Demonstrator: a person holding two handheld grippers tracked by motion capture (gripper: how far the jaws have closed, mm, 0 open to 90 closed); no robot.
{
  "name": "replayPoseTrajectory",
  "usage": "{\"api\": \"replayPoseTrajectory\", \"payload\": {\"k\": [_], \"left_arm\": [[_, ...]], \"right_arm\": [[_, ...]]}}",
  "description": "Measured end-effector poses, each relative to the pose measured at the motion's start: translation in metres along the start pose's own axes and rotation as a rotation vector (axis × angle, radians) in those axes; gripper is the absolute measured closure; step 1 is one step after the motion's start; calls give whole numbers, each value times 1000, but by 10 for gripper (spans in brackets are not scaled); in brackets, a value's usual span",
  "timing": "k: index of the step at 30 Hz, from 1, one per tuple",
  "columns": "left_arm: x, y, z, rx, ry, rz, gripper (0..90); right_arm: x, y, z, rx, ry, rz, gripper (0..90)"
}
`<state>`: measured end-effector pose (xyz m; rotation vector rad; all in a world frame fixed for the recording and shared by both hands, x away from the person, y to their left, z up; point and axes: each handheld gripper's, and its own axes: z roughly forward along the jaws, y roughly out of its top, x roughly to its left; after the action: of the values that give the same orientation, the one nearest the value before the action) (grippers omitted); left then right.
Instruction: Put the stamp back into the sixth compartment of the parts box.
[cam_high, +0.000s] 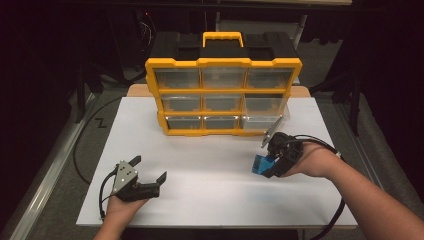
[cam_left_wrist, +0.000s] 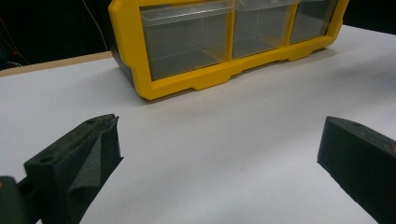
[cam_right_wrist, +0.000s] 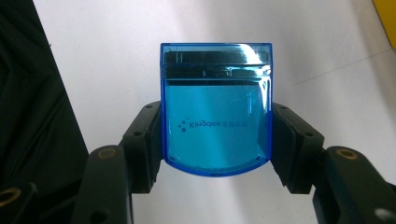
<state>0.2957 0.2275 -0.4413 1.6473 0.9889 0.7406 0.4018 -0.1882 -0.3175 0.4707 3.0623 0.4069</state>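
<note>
The right hand-held gripper (cam_right_wrist: 217, 140) clamps a translucent blue hard-plastic box (cam_right_wrist: 215, 109) by its flat sides above the white tabletop (cam_high: 210, 165), at five o'clock from the yellow drawer organiser (cam_high: 223, 97). It looks light, rigid and slippery. The left hand-held gripper (cam_high: 149, 169) rests wide open.

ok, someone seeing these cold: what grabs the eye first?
Probably the yellow drawer organizer, standing upright at the far side of the white table, with clear drawers and a yellow handle on top. Next, the translucent blue box clamped between the jaws of the right gripper, in front of the organizer's lower right corner. The left gripper sits near the table's front left, jaws wide apart with nothing between them.
</note>
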Motion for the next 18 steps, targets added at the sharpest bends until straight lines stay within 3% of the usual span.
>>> {"api": "replayPoseTrajectory", "payload": {"k": [18], "left_arm": [[0,0,0,-2,1,0,3]], "right_arm": [[-2,6,-17,13,3,-26,442]]}}
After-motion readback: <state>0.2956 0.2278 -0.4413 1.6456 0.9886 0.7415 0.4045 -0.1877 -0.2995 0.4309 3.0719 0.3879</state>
